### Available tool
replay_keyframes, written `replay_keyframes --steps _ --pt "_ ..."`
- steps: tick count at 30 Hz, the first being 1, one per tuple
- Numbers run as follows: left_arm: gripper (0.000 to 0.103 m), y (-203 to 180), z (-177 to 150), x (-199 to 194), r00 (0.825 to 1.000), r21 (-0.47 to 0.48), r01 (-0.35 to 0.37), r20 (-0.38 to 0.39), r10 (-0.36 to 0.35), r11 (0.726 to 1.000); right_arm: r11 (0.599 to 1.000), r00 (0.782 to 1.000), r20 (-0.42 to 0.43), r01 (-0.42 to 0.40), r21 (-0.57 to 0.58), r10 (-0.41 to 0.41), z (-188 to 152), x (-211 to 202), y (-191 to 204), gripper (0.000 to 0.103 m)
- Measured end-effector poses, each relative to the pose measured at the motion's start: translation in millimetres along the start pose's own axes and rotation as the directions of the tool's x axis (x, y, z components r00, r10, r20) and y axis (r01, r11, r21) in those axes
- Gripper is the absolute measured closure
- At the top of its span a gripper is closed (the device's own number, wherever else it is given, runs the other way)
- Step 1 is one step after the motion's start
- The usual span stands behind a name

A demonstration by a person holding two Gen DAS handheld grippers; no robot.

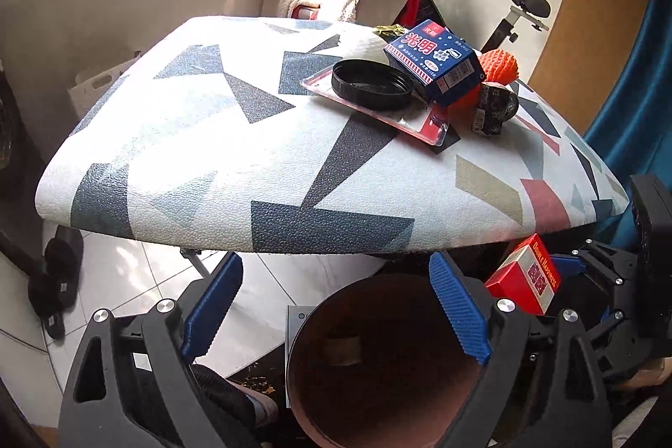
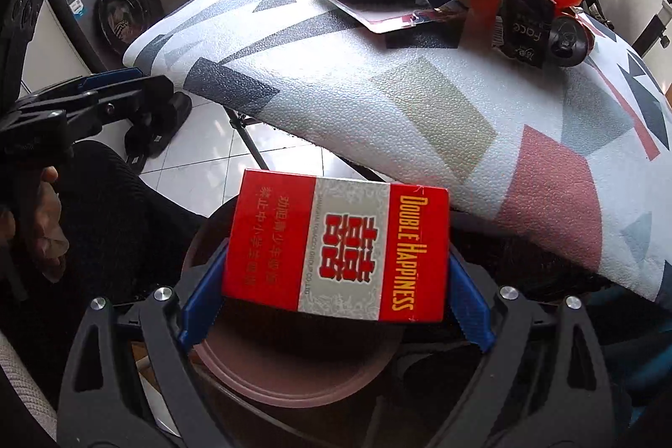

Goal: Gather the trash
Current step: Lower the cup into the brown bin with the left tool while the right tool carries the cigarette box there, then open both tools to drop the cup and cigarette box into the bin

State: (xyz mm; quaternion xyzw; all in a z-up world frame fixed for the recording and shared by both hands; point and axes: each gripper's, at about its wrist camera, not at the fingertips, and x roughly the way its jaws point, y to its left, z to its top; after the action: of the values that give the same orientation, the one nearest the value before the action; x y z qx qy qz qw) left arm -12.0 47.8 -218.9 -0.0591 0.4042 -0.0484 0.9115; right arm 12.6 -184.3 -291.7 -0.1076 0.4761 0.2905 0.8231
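Note:
My right gripper is shut on a red and silver "Double Happiness" cigarette box, its blue pads pressing on the box's two short ends. It holds the box over the mouth of a round brown bin on the floor beside the table. In the left wrist view my left gripper stands open and empty above the same bin, with the red box just to its right. More trash lies on the table: a black lid, a blue carton and a black packet.
The table wears a white cloth with geometric patches. On it also lie a clear blister pack, an orange knit ball and a dark can. A washing machine and black slippers are at the left.

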Motion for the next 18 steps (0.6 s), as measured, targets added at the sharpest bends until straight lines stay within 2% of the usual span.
replay_keyframes --steps 3,6,11,14,18 --pt "0.013 4.7 1.9 -0.5 1.000 -0.049 -0.002 -0.001 0.002 0.999 0.995 0.997 -0.080 -0.008 -0.097 0.000 -6.4 20.7 19.6 0.013" --pt "0.013 8.4 -0.3 2.1 1.000 -0.051 -0.003 -0.017 0.002 0.999 0.989 0.984 -0.180 -0.022 -0.147 -0.005 -13.6 43.8 30.7 0.013" --pt "0.013 8.2 -4.7 2.6 1.000 -0.030 -0.001 -0.021 0.000 1.000 0.990 0.948 -0.319 -0.057 -0.129 0.013 -23.2 75.1 28.8 0.012" --pt "0.013 7.4 -5.9 4.3 1.000 -0.026 -0.003 -0.028 0.003 1.000 0.994 0.928 -0.373 -0.057 -0.097 0.017 -26.9 86.2 22.3 0.012" --pt "0.013 6.8 -5.6 5.5 1.000 -0.027 -0.002 -0.031 0.001 1.000 0.994 0.923 -0.385 -0.053 -0.091 0.014 -27.1 86.8 19.9 0.012"
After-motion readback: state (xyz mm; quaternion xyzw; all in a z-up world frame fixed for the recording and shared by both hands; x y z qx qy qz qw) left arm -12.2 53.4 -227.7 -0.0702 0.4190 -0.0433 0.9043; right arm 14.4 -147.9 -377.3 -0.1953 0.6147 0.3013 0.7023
